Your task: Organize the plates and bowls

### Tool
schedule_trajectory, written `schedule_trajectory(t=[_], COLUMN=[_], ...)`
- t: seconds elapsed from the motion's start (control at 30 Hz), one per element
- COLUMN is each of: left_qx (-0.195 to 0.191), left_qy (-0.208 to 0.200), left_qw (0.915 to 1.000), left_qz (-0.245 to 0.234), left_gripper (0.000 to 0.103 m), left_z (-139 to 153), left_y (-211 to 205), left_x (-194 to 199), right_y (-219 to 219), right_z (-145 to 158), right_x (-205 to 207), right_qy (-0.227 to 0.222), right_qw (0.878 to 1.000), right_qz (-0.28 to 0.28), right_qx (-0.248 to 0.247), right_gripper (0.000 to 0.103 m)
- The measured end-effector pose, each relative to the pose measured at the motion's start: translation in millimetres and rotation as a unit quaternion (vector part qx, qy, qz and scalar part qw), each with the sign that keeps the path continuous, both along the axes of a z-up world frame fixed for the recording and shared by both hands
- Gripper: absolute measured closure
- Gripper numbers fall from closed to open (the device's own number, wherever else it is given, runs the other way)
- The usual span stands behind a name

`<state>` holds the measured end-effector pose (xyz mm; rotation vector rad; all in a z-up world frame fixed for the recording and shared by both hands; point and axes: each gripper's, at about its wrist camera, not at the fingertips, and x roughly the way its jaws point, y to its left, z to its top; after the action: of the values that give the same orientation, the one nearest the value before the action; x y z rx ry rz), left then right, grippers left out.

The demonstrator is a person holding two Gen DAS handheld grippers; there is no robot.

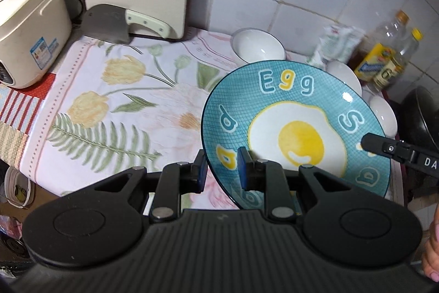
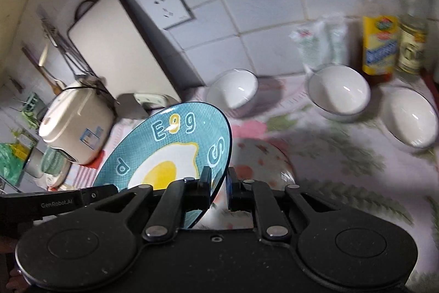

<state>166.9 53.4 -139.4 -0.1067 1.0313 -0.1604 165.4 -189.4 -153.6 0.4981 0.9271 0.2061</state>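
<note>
Both the left claw (image 1: 221, 169) and the right claw (image 2: 219, 184) clench the rim of the blue egg plate (image 1: 296, 125), tilted above the floral bench (image 1: 131, 106).

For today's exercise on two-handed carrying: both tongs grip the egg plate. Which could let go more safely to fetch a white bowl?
Probably right: the white bowls lie on its side, while the left tongs keep the egg plate.
</note>
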Motion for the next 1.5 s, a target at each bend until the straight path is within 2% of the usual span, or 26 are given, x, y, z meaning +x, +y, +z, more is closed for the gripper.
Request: schedule_trajectory(t=[0.33, 0.63, 0.87, 1.07, 1.27, 1.37, 1.5], left_qx=[-0.001, -0.004, 0.003, -0.011, 0.020, 0.020, 0.010], left_qy=[0.039, 0.079, 0.091, 0.110, 0.110, 0.117, 0.132], left_qw=[0.9992, 0.9969, 0.9959, 0.9938, 0.9934, 0.9926, 0.9909], left_qz=[-0.010, 0.000, -0.005, -0.012, -0.027, -0.026, -0.021], left_gripper=[0.082, 0.082, 0.082, 0.082, 0.082, 0.082, 0.082], left_z=[-45.2, -87.4, -98.5, -104.6, -102.2, -104.5, -111.1], left_y=[-27.4, -26.4, -25.7, -26.5, -31.9, -29.0, -26.1], left_x=[-7.6, 6.9, 17.0, 28.6, 41.4, 48.8, 55.0], right_y=[-22.1, -19.3, -17.1, -23.4, -16.4, -13.4, -3.7], right_z=[-32.7, -72.7, -90.0, -97.2, -106.7, -107.8, -106.8], right_x=[-23.5, -6.9, 1.5, 15.6, 23.4, 26.5, 32.4], right_qy=[0.041, 0.076, 0.093, 0.093, 0.100, 0.098, 0.093], right_qw=[0.999, 0.997, 0.996, 0.995, 0.995, 0.995, 0.994], right_qz=[-0.010, -0.008, -0.008, -0.020, -0.018, -0.019, -0.004], right_qx=[-0.007, -0.006, -0.005, 0.003, -0.015, -0.017, -0.051], right_gripper=[0.088, 0.088, 0.088, 0.088, 0.088, 0.088, 0.086])
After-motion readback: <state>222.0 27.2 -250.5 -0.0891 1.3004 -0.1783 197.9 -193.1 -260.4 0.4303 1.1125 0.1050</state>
